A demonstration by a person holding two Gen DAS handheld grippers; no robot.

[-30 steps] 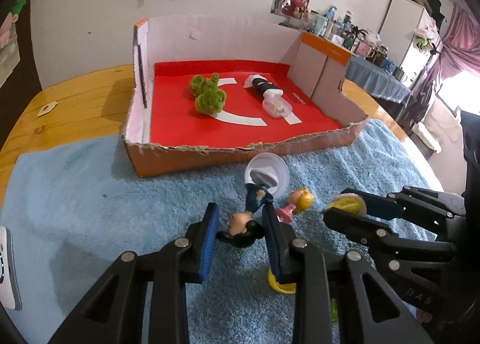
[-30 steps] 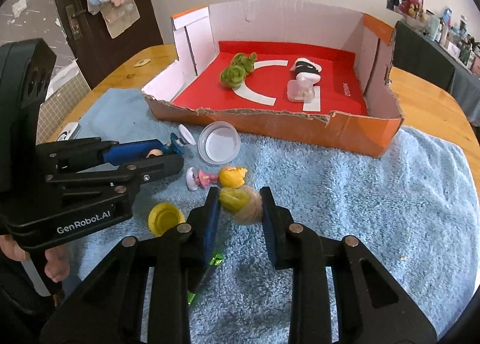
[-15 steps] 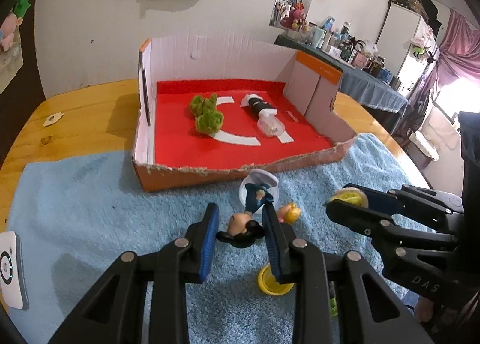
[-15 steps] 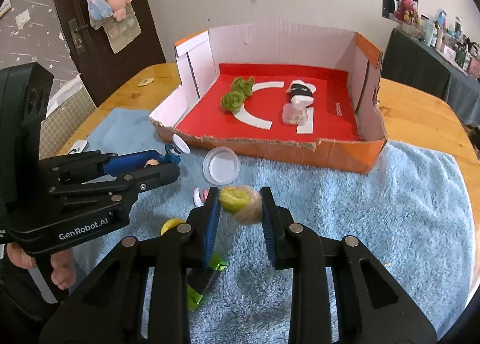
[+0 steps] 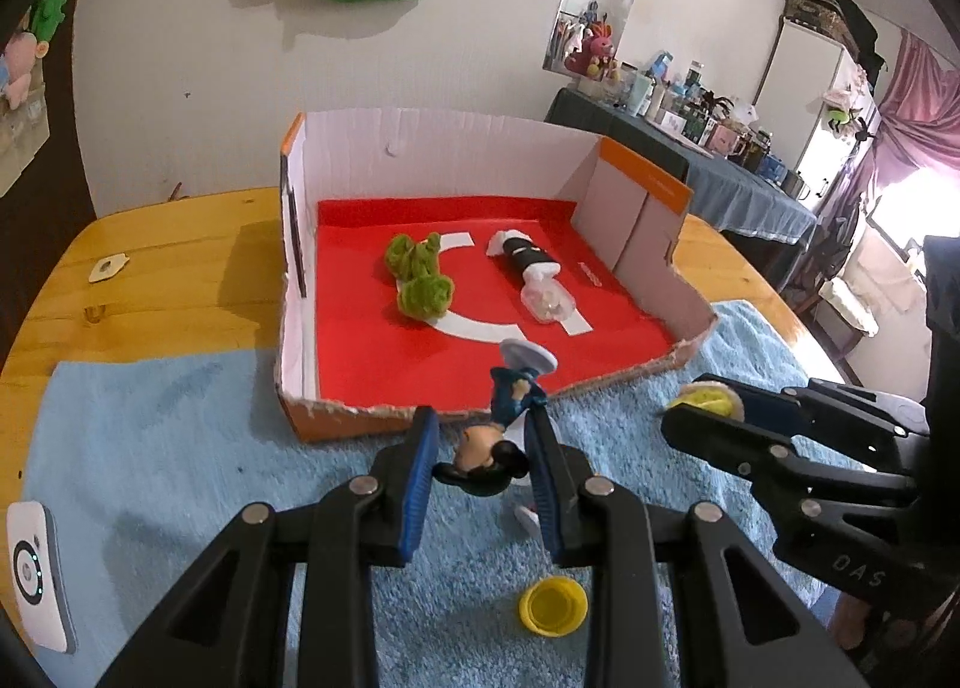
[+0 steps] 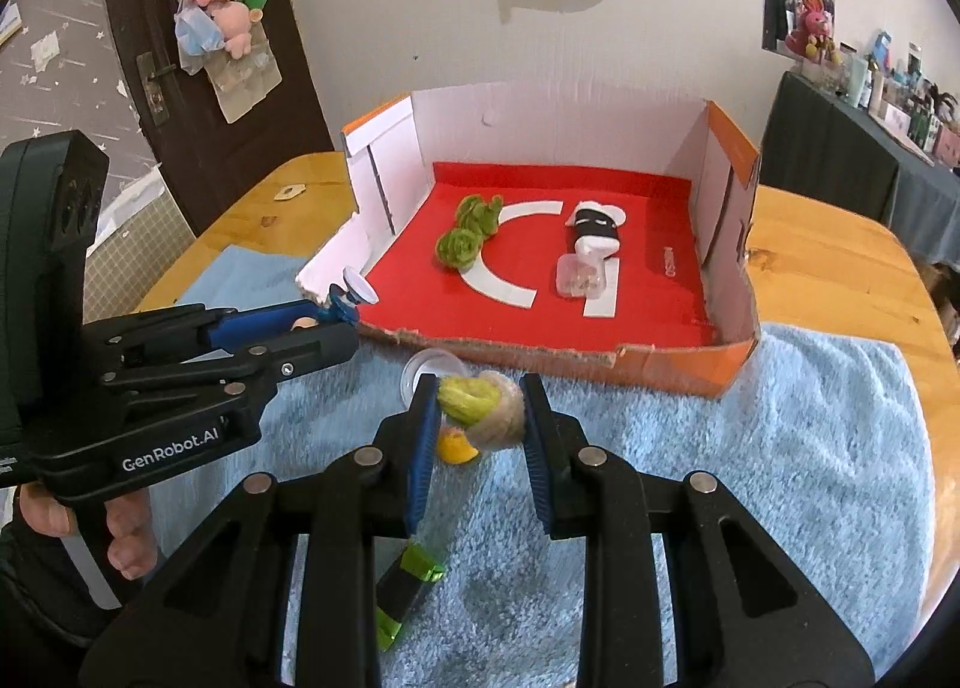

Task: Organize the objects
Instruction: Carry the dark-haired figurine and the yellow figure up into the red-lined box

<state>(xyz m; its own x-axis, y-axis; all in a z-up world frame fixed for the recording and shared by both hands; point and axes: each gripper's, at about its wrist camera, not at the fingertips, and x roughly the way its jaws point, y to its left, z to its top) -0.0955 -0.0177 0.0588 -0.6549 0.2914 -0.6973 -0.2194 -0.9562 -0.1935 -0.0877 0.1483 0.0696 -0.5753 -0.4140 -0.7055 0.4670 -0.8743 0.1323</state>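
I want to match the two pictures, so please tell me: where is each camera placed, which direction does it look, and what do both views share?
Left wrist: sits on the left gripper, looking forward and down along its fingers at the figurine it holds and the cardboard box; the right gripper shows at right.
Right wrist: sits on the right gripper, facing the same box over the green and beige ball it holds; the left gripper and a hand show at left.
Shared: box, blue towel, both grippers.
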